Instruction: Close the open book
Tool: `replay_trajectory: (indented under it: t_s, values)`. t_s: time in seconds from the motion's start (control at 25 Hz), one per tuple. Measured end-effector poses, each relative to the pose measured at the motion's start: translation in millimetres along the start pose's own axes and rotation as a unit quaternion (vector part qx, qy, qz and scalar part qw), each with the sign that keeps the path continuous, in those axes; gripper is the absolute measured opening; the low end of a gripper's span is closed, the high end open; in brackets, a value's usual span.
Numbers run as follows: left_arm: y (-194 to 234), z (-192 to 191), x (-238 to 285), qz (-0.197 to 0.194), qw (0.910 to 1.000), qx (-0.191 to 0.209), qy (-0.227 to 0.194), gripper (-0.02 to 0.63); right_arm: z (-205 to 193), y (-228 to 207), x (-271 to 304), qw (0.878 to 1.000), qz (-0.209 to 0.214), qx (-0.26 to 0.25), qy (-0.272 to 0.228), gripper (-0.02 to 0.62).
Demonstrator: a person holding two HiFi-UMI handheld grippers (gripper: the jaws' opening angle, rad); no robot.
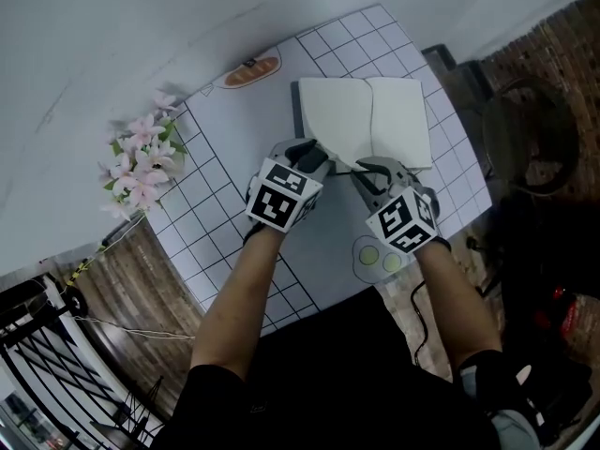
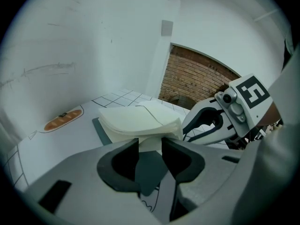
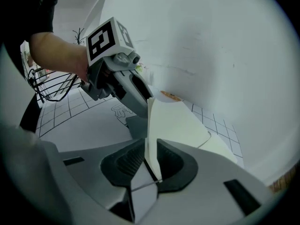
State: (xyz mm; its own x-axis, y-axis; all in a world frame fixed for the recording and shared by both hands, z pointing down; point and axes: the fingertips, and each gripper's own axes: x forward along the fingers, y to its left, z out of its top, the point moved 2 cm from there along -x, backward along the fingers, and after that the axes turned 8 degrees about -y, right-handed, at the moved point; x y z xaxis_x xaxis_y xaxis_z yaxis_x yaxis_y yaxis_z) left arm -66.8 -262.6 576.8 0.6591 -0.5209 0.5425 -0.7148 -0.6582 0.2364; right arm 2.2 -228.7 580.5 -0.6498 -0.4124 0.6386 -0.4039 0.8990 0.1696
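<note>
Now, book point(image 1: 375, 120): open on the table point(image 1: 234, 111), right at the tips of both claws.
Left claw point(image 2: 150, 142): spread, squeezing nothing; the book's edge sits just past its tips.
Right claw point(image 3: 151, 149): a little apart, with one page point(image 3: 176, 121) standing between its pads, not squeezed.
Slip: the loose page may drop out and flop back open.
Tear: a hard pull could rip that thin page.
Push: the left claw may shove the book away.

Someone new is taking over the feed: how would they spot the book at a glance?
Find the white gridded mat. At its far right end, past the flowers and the bread picture, lies the book. It is the only thick thing there: open, with blank cream pages over a dark cover.
</note>
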Motion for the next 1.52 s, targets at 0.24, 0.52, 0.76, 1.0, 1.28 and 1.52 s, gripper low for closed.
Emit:
replay_trajectory:
  t_s: [0.24,0.52,0.76,1.0,1.28,1.52]
  values:
    - [-2,2,-3,0.003,1.0,0.003,0.001,0.135,6,4,20,1.0,-0.024,-0.005,0.007,0.119]
    - [0,-2,-16,0.007,0.9999,0.008,0.006,0.135,14,-15,2,0.997,-0.062,0.032,-0.026,0.018]
    - [0,-3,-23,0.012,0.9999,0.007,0.008,0.135,5,-35,-31,0.979,-0.121,0.143,-0.075,0.018]
    - [-6,-11,-20,0.005,0.9998,0.007,0.02,0.135,-22,-58,-63,0.936,-0.194,0.266,-0.124,0.018]
    - [-14,-19,-19,-0.001,0.9996,0.005,0.029,0.135,-59,-72,-81,0.907,-0.232,0.336,-0.106,0.047]
    - [-14,-13,-24,-0.001,0.9997,0.005,0.023,0.135,-89,-83,-99,0.88,-0.255,0.393,-0.08,0.094]
